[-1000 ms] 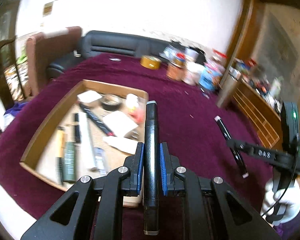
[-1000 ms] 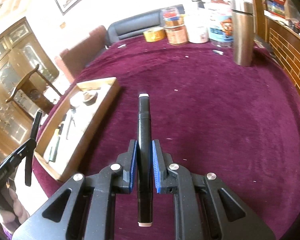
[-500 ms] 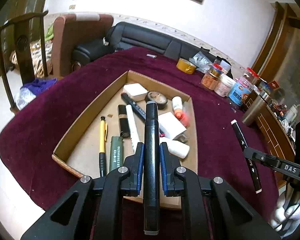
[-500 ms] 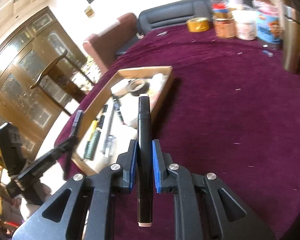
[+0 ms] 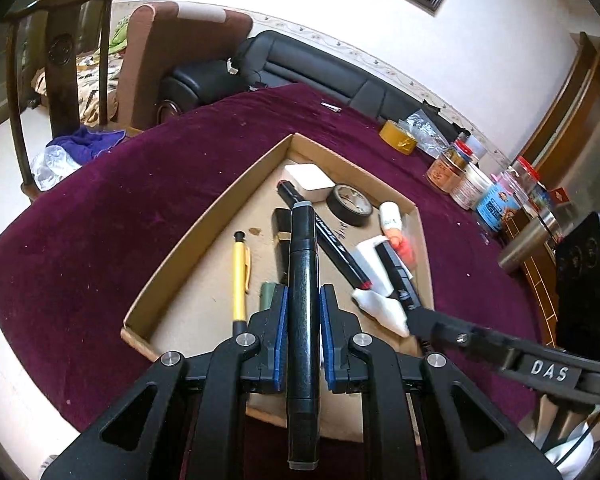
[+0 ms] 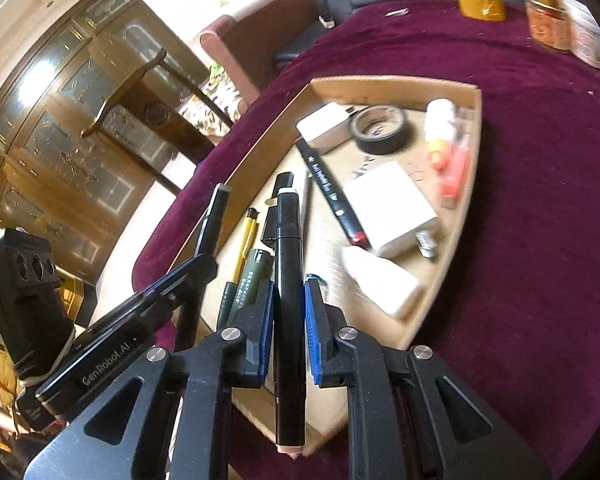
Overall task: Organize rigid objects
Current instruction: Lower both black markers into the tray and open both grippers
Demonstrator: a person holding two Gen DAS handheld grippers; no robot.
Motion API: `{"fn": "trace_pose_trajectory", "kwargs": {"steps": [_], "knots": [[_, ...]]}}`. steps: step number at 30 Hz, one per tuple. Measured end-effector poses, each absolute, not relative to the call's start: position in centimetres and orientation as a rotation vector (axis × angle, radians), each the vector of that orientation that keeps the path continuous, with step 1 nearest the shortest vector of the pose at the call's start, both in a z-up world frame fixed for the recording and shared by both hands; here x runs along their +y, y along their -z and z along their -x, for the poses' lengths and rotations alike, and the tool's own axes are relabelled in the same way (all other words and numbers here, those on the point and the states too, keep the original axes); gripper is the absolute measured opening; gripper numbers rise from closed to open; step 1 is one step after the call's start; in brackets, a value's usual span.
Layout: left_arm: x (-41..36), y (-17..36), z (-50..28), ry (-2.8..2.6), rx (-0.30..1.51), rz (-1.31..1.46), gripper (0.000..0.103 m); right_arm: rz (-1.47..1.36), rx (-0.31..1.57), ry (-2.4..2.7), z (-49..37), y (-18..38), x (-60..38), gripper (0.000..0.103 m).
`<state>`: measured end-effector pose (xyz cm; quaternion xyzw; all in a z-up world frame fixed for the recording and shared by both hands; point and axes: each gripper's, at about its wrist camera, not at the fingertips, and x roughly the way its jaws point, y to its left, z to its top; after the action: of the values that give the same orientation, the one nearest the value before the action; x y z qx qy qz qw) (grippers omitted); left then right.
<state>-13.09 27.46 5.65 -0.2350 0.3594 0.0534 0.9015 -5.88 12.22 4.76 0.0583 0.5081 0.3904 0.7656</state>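
My left gripper [image 5: 303,300] is shut on a black marker with a grey cap [image 5: 303,280] and holds it over the near end of the cardboard tray [image 5: 216,216]. My right gripper [image 6: 288,284] is shut on a black marker with a white cap [image 6: 288,264], also above the tray's [image 6: 260,148] near end. The right gripper [image 5: 416,312] shows at the right of the left wrist view and the left gripper [image 6: 210,256] at the left of the right wrist view. The tray holds a yellow pen [image 5: 240,276], a green tube [image 6: 252,276], another black marker [image 5: 332,244], white boxes [image 6: 392,204] and a tape roll [image 5: 350,204].
The tray lies on a round table with a dark red cloth [image 5: 120,200]. Jars and tins [image 5: 460,176], a yellow tape roll [image 5: 398,142] and a steel flask [image 5: 532,244] stand at the far right. Chairs and a black sofa [image 5: 300,68] stand behind the table.
Both grippers have moved left and in over the tray with their markers still held. They now sit close together above its near end.
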Motion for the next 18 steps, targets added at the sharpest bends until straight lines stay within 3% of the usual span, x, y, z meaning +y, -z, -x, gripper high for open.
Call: {"fn": "trace_pose_trajectory", "kwargs": {"steps": [18], "knots": [[25.2, -3.8, 10.0, -0.105, 0.805, 0.383, 0.011, 0.028, 1.093, -0.719, 4.3, -2.9, 13.7, 0.013]]}}
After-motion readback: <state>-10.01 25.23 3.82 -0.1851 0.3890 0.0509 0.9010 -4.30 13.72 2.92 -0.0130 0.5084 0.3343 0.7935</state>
